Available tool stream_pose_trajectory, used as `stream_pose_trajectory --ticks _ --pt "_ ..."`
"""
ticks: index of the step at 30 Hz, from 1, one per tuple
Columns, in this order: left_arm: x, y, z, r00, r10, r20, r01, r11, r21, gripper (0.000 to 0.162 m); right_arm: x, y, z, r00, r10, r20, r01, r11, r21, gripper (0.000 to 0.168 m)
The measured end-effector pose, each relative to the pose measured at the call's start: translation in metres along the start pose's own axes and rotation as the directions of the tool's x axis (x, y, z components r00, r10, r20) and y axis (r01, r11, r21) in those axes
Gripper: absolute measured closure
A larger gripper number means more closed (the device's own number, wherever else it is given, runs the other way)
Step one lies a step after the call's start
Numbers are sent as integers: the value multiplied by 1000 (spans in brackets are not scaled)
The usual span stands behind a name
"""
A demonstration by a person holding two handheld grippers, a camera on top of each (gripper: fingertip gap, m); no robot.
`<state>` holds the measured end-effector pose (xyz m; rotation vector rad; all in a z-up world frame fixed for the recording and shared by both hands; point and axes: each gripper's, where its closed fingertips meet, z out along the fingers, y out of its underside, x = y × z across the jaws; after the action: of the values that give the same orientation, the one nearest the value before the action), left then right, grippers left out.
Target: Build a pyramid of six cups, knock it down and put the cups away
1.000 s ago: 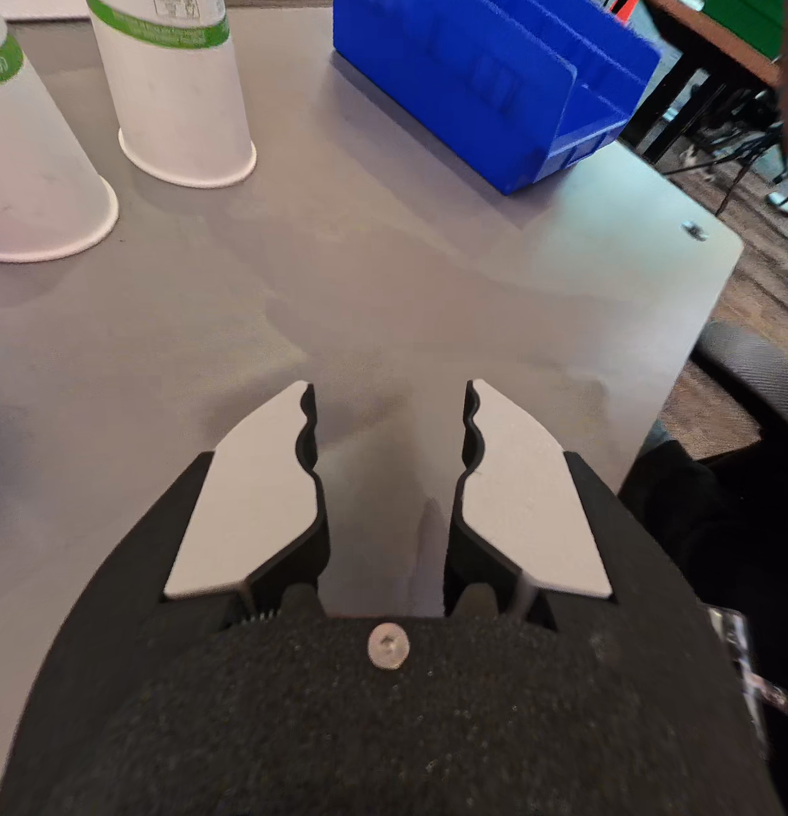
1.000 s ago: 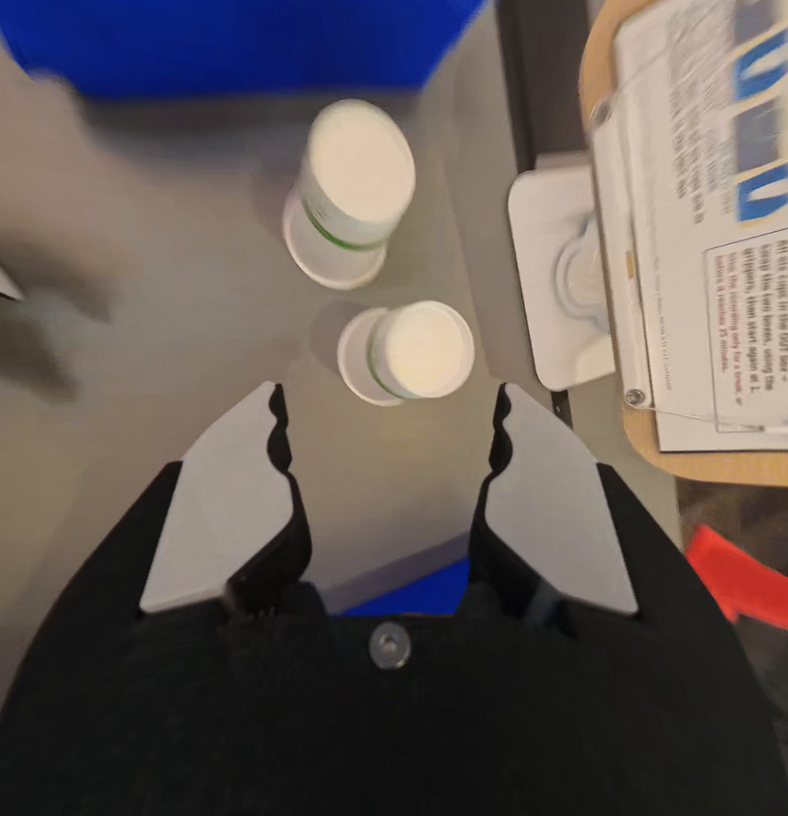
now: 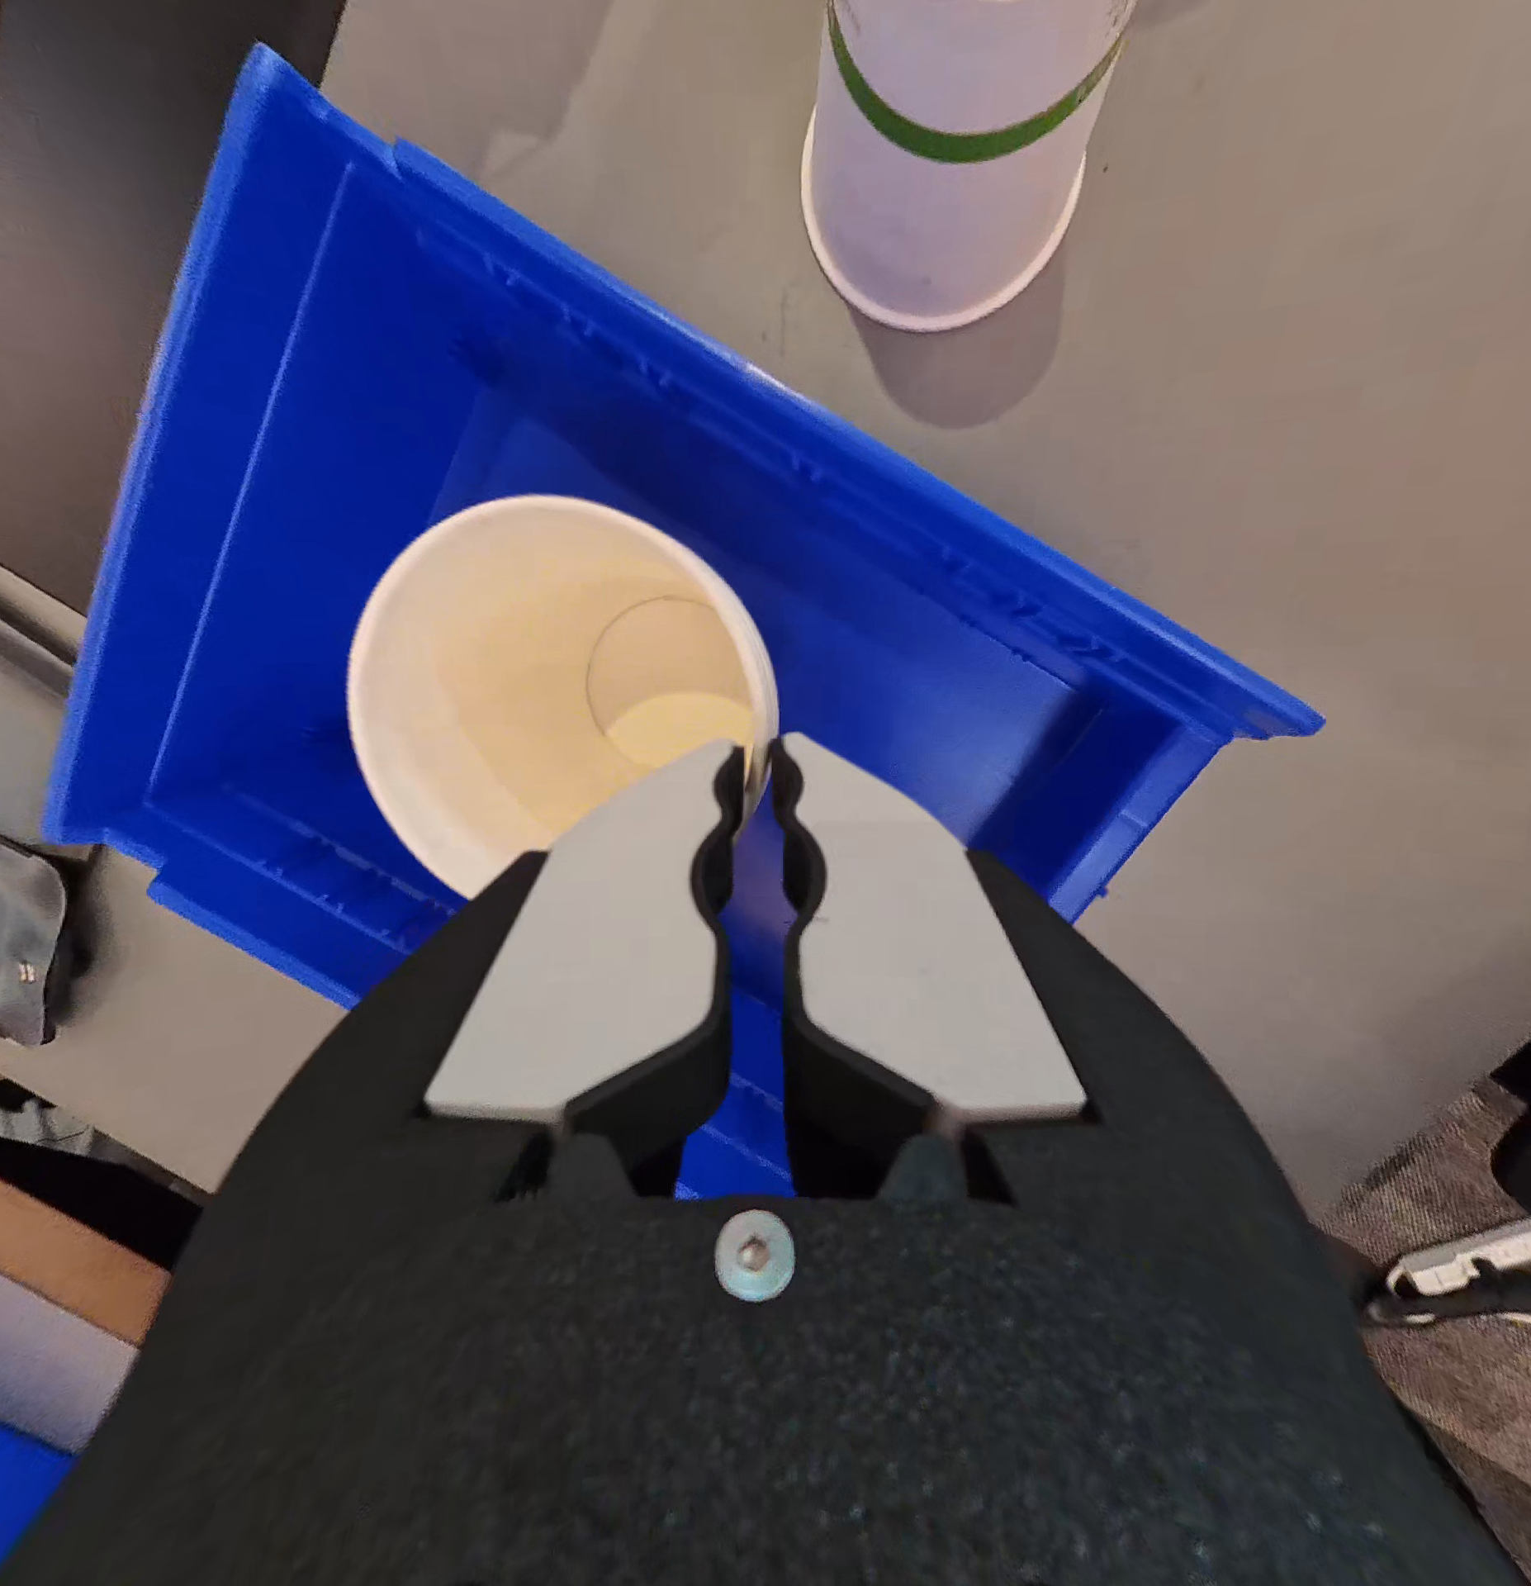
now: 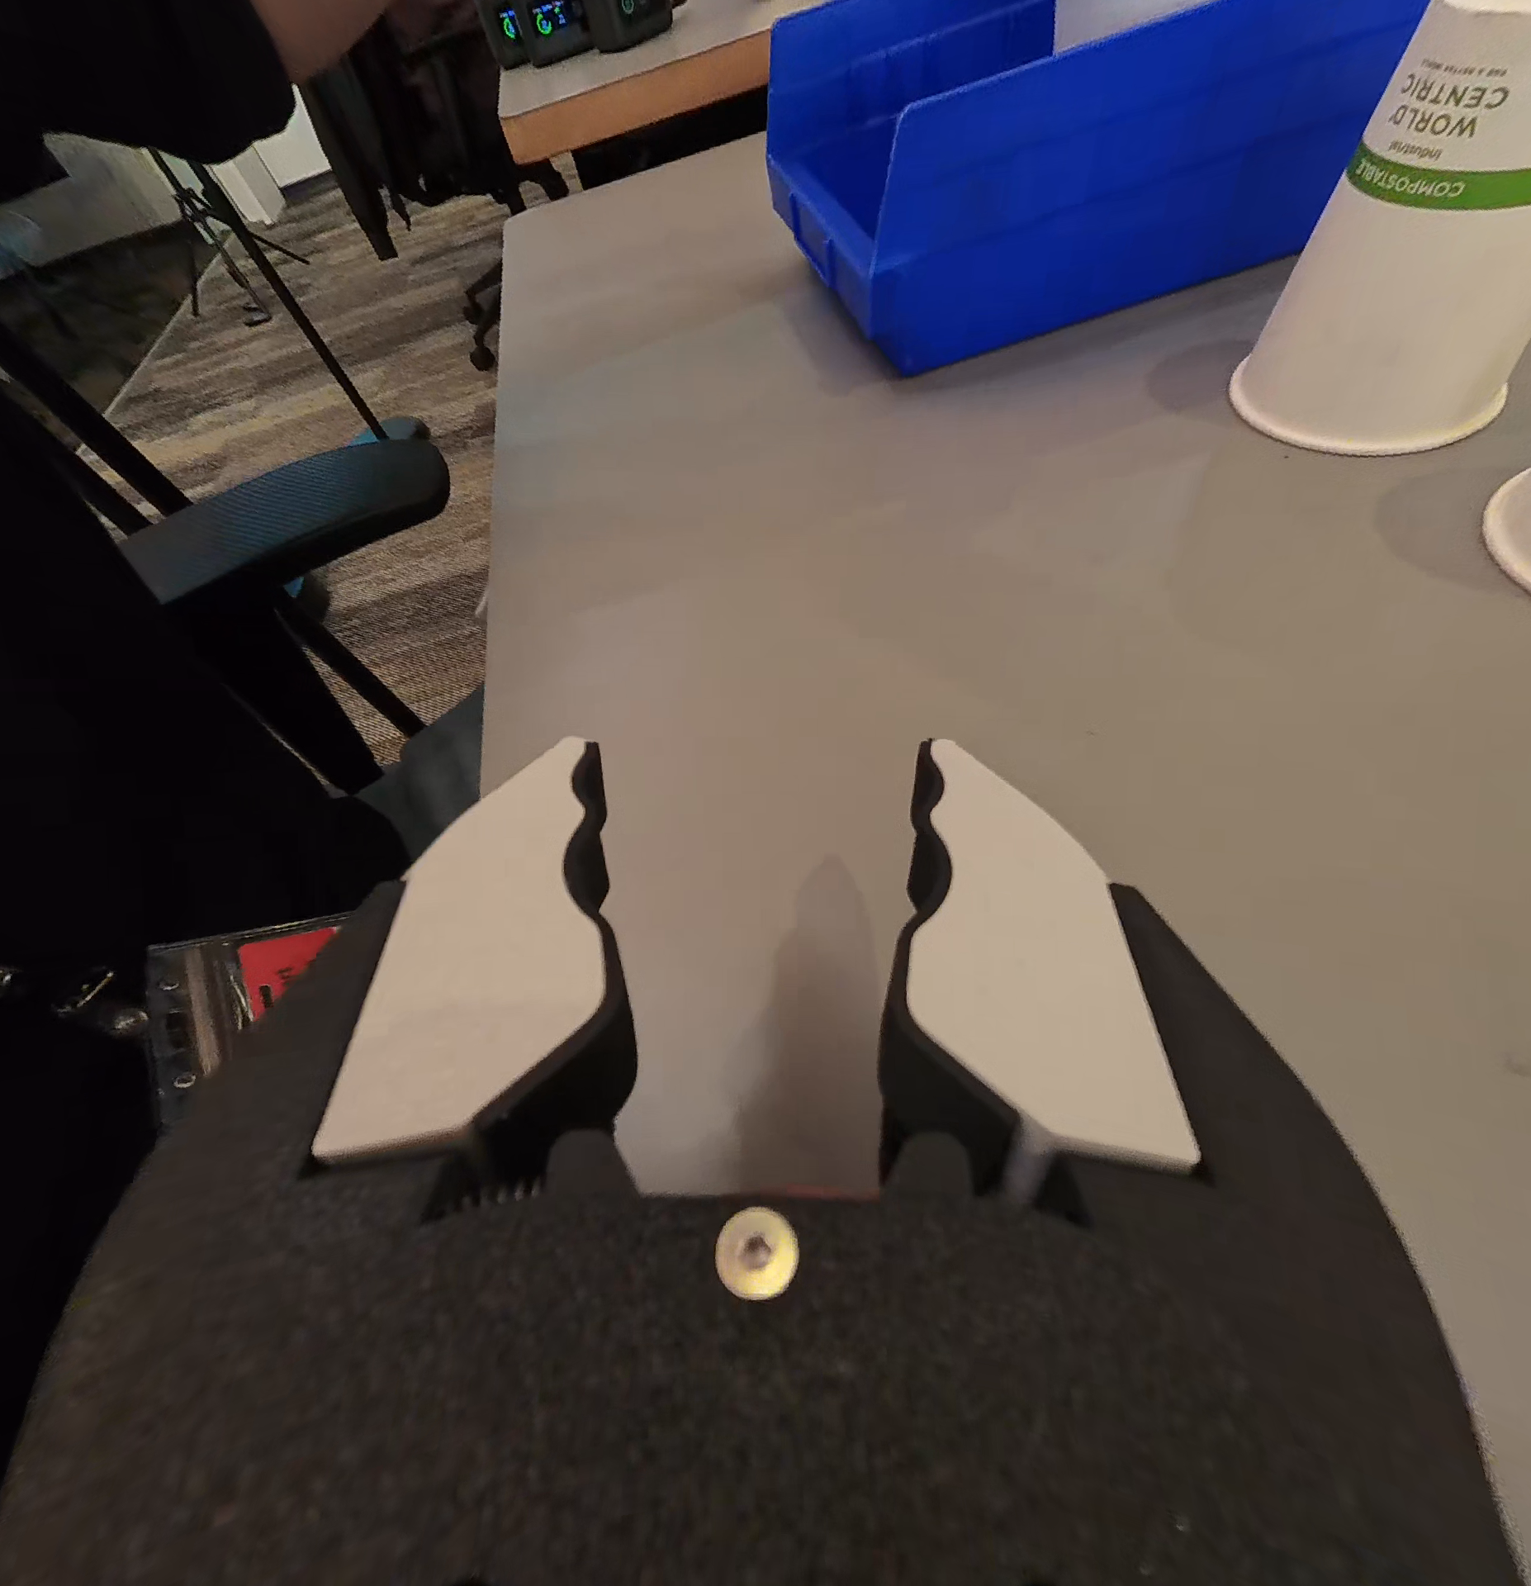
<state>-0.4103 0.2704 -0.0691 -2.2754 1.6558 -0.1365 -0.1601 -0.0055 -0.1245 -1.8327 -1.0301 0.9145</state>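
The paper cup [image 3: 522,687] in my left gripper [image 3: 758,759] is pinched by its rim wall, one finger inside and one outside, mouth turned up toward the camera, its long axis running down and away from me into the blue bin [image 3: 256,412] right beneath it. I judge it needs only a straight move along that axis. An upside-down cup [image 3: 942,172] with a green band stands on the grey table [image 3: 1345,429] beyond the bin. My right gripper [image 4: 758,755] is spread apart, holding nothing, low over the table; two inverted cups, the banded cup [image 4: 1397,283] and another's rim [image 4: 1526,541], lie ahead to its right, so it is nearer those. The band carries printed lettering, which I leave unread.
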Motion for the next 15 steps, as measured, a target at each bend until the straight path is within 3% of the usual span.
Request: stream_pose_trajectory --ticks 7,15 --pt "2 -3 1 1000 -10 -25 10 1000 -1 151 0 3 -1 1000 9 11 -9 1000 -16 102" --pt "2 -1 0 998 -27 -60 26 1000 -8 159 -4 4 -1 1000 10 29 -9 1000 -30 102"
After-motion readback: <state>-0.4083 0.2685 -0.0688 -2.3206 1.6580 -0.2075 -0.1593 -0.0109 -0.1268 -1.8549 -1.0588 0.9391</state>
